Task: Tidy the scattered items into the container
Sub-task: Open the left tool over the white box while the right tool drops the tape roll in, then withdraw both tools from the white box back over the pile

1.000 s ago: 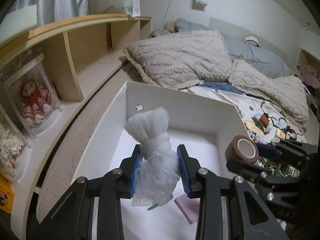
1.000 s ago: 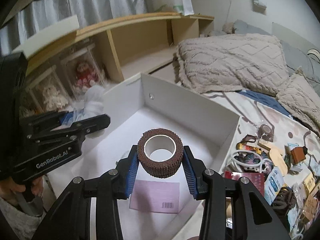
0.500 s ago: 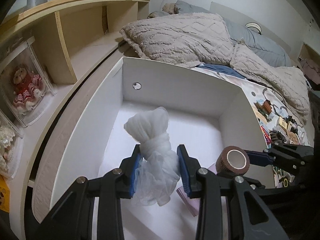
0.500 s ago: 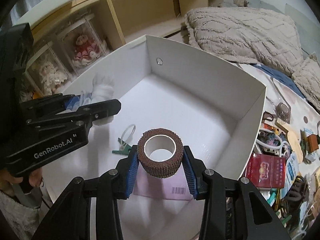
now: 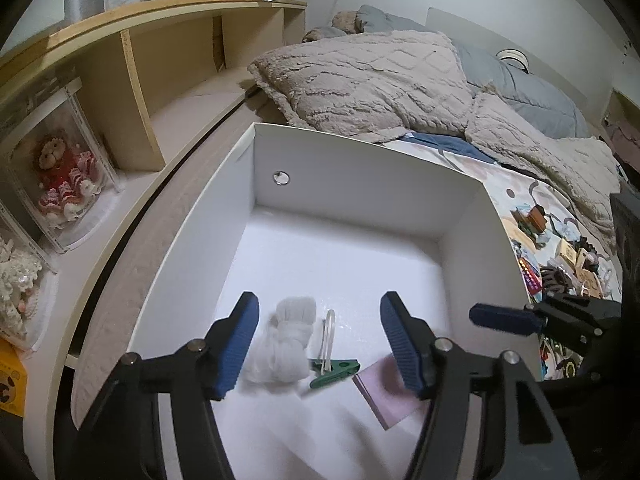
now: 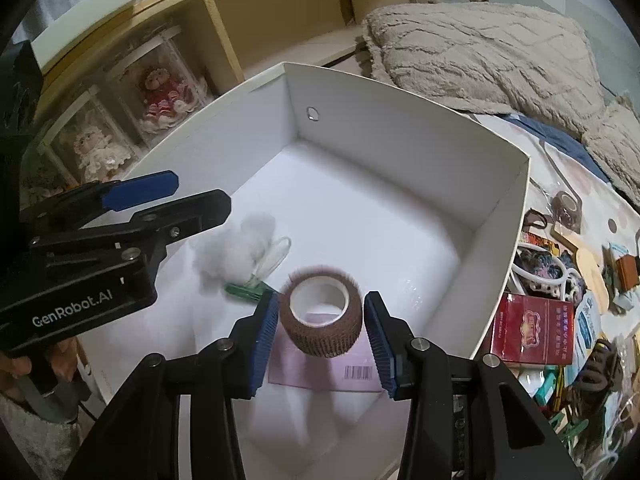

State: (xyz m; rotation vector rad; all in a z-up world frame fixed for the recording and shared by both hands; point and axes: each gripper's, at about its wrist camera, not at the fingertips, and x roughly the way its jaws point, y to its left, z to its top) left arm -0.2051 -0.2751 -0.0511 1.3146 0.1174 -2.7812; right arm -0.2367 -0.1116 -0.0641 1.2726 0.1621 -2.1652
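The white box [image 5: 362, 204] sits on the bed beside a shelf [image 5: 132, 64], with clutter [image 6: 560, 300] strewn just right of it. Left gripper [image 5: 316, 338] hangs over the box floor, fingers spread wide and empty; the white bag [image 5: 286, 346] lies below between them, touching a green clip [image 5: 334, 372]. Right gripper [image 6: 322, 332] has parted: the brown roll [image 6: 322, 322] sits between the pads with small gaps, over a pink card [image 6: 320, 376]
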